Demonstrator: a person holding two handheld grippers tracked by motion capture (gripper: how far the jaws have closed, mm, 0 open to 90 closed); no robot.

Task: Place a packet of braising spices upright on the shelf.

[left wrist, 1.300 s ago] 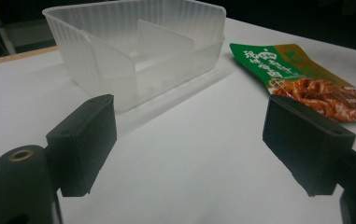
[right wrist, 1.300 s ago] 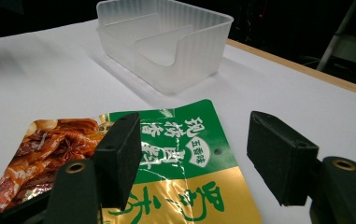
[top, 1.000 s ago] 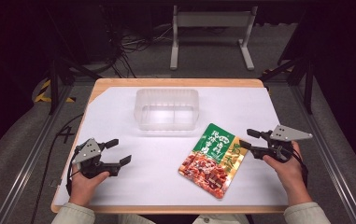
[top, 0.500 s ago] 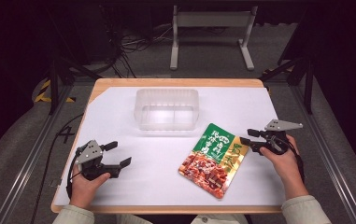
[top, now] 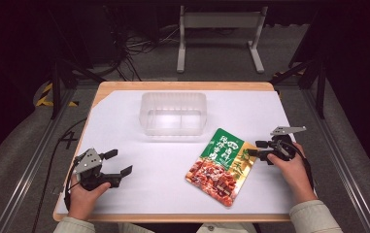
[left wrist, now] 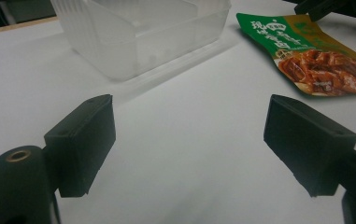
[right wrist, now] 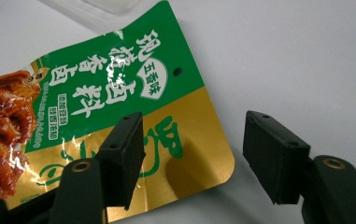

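Food packet lying flat on the white table, just in front of the clear plastic tub, with one gold corner sitting between the half-open jaws of the right gripper, one jaw over the packet and one over bare table, not pinching yet. Looking like the grab step: next needing a squeeze on that corner, then a lift, maybe toward the tub. Left gripper resting far off, jaws wide open, holding nothing.
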